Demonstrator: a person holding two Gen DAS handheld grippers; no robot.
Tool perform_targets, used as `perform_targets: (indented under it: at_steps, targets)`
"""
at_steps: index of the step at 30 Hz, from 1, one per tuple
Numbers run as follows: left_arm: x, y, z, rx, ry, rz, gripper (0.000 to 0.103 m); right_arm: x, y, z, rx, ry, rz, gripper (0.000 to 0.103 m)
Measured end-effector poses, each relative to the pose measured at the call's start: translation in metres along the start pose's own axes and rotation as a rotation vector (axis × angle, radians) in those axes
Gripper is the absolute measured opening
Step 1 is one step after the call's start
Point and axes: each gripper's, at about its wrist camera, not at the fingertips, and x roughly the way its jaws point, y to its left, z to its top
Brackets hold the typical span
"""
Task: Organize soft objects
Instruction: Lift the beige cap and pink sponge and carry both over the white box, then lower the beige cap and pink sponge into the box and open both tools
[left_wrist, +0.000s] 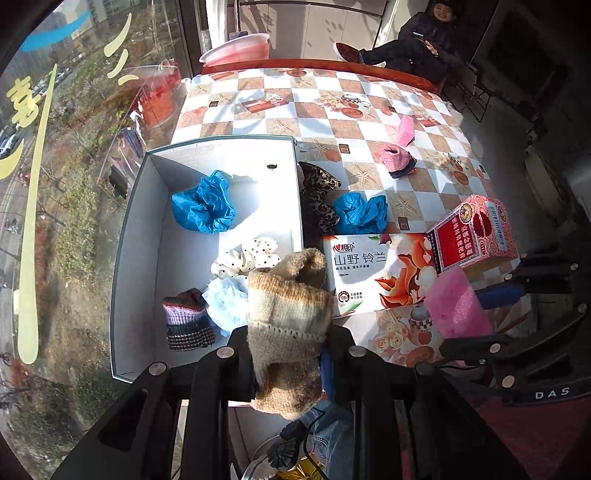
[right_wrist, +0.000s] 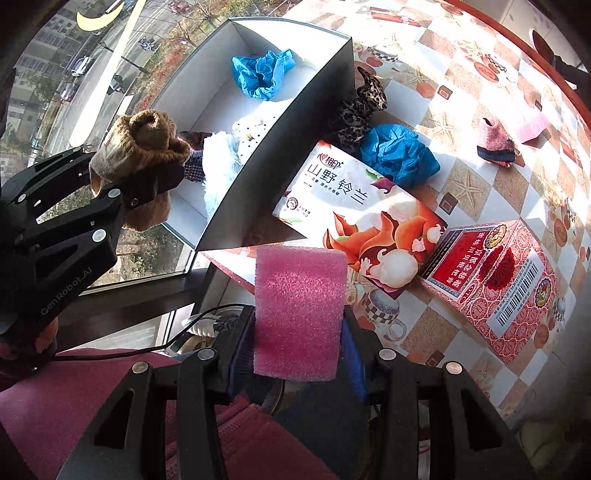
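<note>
The left gripper (left_wrist: 288, 354) was clamped on a tan knitted sock (left_wrist: 288, 321), ribbed and fuzzy, its long axis running away from the camera, held above the near end of the white cardboard box (left_wrist: 133, 258). The right gripper (right_wrist: 295, 350) was clamped on a pink foam block (right_wrist: 297, 310), rectangular and porous, long axis along the fingers, held over the near edge of the checked tablecloth (right_wrist: 461, 192).

A home setting was suggested: a table (left_wrist: 332, 96) covered in checked oilcloth was set against a high window (left_wrist: 74, 184) overlooking streets, with a person (left_wrist: 417, 44) seated behind.
</note>
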Motion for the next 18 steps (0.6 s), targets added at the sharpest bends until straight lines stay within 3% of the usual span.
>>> perform_targets:
  at_steps: [10, 18]
  targets:
    - [0.007, 0.043, -0.008, -0.162, 0.016, 0.072, 0.027, -0.005, 0.032, 0.036, -0.063, -0.03, 0.011, 0.045]
    - [0.013, 0.06, -0.015, -0.226, 0.036, 0.099, 0.027, -0.003, 0.05, 0.054, -0.096, -0.039, 0.018, 0.045]
